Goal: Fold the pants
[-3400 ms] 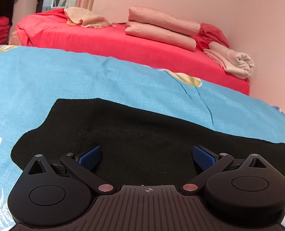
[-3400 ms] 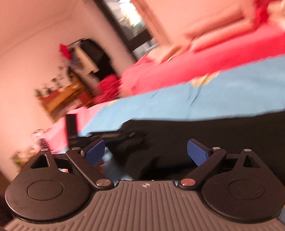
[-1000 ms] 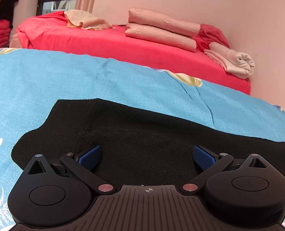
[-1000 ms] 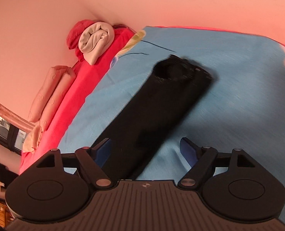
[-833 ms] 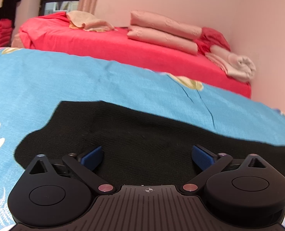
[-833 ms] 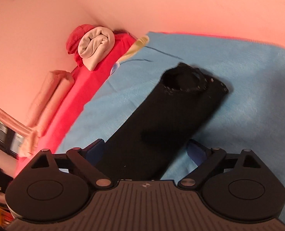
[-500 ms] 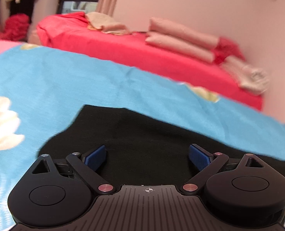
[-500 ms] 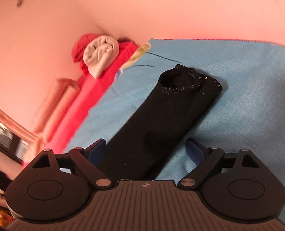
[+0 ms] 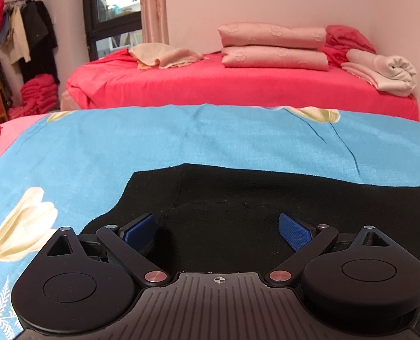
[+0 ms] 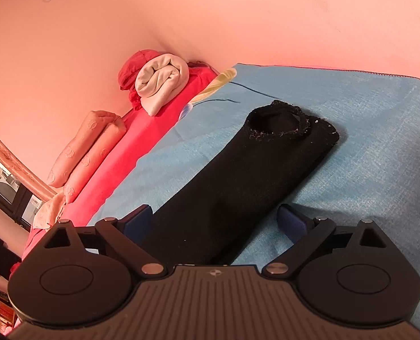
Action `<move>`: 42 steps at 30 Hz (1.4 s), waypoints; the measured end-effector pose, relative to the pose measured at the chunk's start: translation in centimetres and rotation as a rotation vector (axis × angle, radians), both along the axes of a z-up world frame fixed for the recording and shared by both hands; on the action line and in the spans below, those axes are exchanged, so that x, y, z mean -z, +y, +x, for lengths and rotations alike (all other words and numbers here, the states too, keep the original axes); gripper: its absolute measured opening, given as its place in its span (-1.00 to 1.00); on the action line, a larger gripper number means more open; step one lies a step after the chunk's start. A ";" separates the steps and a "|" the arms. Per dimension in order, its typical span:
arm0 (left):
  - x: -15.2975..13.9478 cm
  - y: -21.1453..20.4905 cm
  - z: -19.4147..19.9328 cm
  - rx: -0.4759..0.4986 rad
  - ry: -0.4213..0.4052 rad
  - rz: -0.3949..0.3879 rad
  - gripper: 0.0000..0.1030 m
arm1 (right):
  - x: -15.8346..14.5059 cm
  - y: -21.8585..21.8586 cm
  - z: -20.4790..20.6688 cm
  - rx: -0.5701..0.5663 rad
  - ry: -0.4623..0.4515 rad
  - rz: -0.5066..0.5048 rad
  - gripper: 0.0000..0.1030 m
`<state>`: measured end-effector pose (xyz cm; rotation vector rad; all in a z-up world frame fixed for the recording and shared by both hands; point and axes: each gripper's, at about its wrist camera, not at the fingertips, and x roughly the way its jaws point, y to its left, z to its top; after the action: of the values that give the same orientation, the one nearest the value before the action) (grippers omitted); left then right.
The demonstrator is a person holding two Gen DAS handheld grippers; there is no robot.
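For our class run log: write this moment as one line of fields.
left tool: open over pants | right tool: open | pants: flat on blue sheet

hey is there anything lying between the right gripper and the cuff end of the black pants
Nothing visible. The right gripper is open, straddling the pants, and the black leg runs unbroken across the blue sheet to the open cuff. The rolled towel lies off to the side on the red bed.

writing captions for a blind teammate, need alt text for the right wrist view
The open right gripper hangs over black pants lying flat along a blue bedsheet, the leg opening at the far end. Behind, a rolled beige blanket lies on a red bed.
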<state>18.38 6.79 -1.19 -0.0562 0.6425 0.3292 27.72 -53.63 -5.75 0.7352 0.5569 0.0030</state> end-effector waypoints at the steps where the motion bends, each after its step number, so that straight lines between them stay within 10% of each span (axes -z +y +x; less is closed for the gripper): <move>1: 0.0 0.0 0.1 0.001 0.001 0.000 1.00 | 0.0 0.0 0.0 0.001 -0.001 -0.005 0.89; 11: 0.2 0.1 0.1 0.000 0.001 -0.015 1.00 | -0.5 1.3 0.6 0.008 0.004 -0.097 0.78; 14: 0.3 0.4 0.2 -0.002 0.002 -0.031 1.00 | -0.6 2.6 0.8 0.040 0.050 -0.235 -0.23; 22: 0.4 1.1 0.3 0.001 -0.004 -0.069 1.00 | -2.4 5.0 -1.2 0.088 0.013 -0.348 -0.62; 32: 0.3 1.8 -0.2 0.011 -0.016 -0.111 1.00 | -8.2 26.0 -9.3 -0.158 -0.362 -1.046 -0.62; 37: 0.4 2.0 -0.4 0.018 -0.019 -0.126 1.00 | -2.4 39.2 -12.7 -0.430 -0.479 -1.369 -0.57; 40: 0.4 2.1 -0.4 0.021 -0.019 -0.135 1.00 | 3.4 44.8 -13.1 -0.694 -0.381 -1.560 -0.59; 42: 0.4 2.3 -0.5 0.024 -0.020 -0.144 1.00 | 5.5 46.0 -14.1 -0.659 -0.443 -1.703 -0.60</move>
<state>17.92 9.07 -1.58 -0.1895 0.6460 0.2582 13.63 -7.59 -11.22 -1.1041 0.1896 0.2650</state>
